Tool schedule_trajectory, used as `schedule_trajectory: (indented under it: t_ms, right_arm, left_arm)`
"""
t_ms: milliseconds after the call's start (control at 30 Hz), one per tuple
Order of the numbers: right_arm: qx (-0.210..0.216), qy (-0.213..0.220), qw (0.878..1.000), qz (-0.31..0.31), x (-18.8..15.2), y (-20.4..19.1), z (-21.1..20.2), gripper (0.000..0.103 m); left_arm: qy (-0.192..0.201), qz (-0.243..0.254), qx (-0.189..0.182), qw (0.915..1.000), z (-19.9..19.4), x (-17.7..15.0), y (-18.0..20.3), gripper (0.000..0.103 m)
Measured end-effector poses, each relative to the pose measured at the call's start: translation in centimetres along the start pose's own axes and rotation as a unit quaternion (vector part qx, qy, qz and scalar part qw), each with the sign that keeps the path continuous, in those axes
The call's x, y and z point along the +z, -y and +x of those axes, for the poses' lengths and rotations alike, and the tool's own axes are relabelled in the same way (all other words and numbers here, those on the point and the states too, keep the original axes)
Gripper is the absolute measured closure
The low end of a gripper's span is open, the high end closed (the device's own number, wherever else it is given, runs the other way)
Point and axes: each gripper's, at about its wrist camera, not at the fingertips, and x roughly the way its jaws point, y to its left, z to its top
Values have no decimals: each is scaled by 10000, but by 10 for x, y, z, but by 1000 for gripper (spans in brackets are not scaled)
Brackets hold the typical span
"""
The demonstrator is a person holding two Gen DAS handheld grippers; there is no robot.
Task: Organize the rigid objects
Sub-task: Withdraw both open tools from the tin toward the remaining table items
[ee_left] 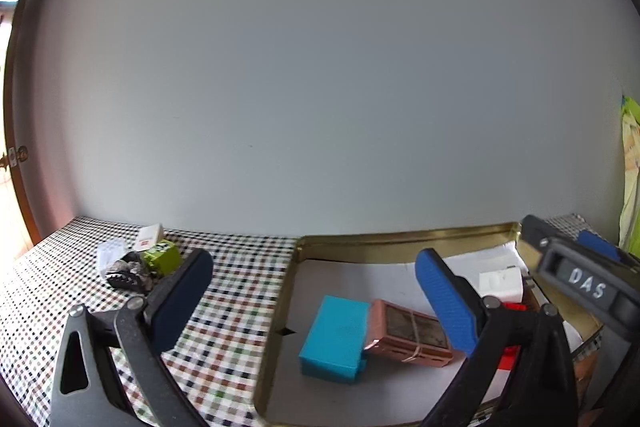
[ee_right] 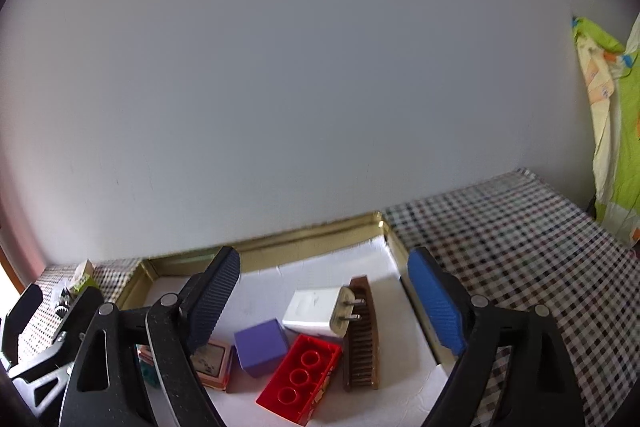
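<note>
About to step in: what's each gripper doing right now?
Left gripper: open, holding nothing.
Right gripper: open, holding nothing.

Both wrist views near tray [ee_left: 400, 241]

Gold-rimmed tray [ee_right: 312, 241], red brick [ee_right: 300, 371], purple cube [ee_right: 262, 347], turquoise box [ee_left: 336, 335], checked tablecloth [ee_right: 520, 247].

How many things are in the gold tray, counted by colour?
Blue box: 1
Pink box: 1
Purple cube: 1
White charger: 1
Red brick: 1
Brown comb: 1
Total in the tray: 6
</note>
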Motion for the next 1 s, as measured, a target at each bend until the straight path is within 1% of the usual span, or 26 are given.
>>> schedule_trajectory:
  t_ms: [67, 133, 200, 233, 300, 367, 467, 567, 633, 767, 1000]
  right_arm:
    - [-81, 244, 9996, -61, 1, 0, -7, 15]
    - [-237, 489, 9983, -217, 1, -5, -17, 15]
    - [-422, 833, 9948, -408, -1, -12, -30, 15]
    - [-443, 982, 9931, -463, -3, -14, -35, 15]
    - [-424, 1144, 9911, -529, -7, -19, -42, 15]
    - [-368, 1156, 9907, -609, -9, -25, -43, 15]
    - [-426, 1094, 9897, -824, -14, -35, -41, 15]
    - [-550, 1211, 9853, -1069, -19, -44, -46, 15]
    - [-605, 1268, 9835, -1138, -21, -47, -48, 15]
    - [-709, 1326, 9830, -1057, -23, -47, -55, 15]
    - [-888, 1268, 9830, -990, -27, -51, -57, 15]
  left_arm:
    - [66, -38, 38, 10000, -5, -1, -7, 0]
    - [121, -24, 207, 9997, -9, -2, -13, 0]
    - [220, -24, 326, 9992, -15, -3, -19, 0]
    - [260, -32, 379, 9989, -17, -3, -22, 0]
    - [275, -5, 523, 9983, -19, -4, -28, 0]
    - [263, 36, 597, 9979, -19, -7, -32, 0]
    - [129, 144, 683, 9975, -17, -11, -35, 0]
    - [-17, 288, 726, 9969, -12, -15, -39, 0]
    - [-130, 229, 679, 9973, -10, -15, -45, 0]
    - [-251, 139, 656, 9974, -6, -18, -59, 0]
    - [-352, 98, 624, 9974, -5, -21, -74, 0]
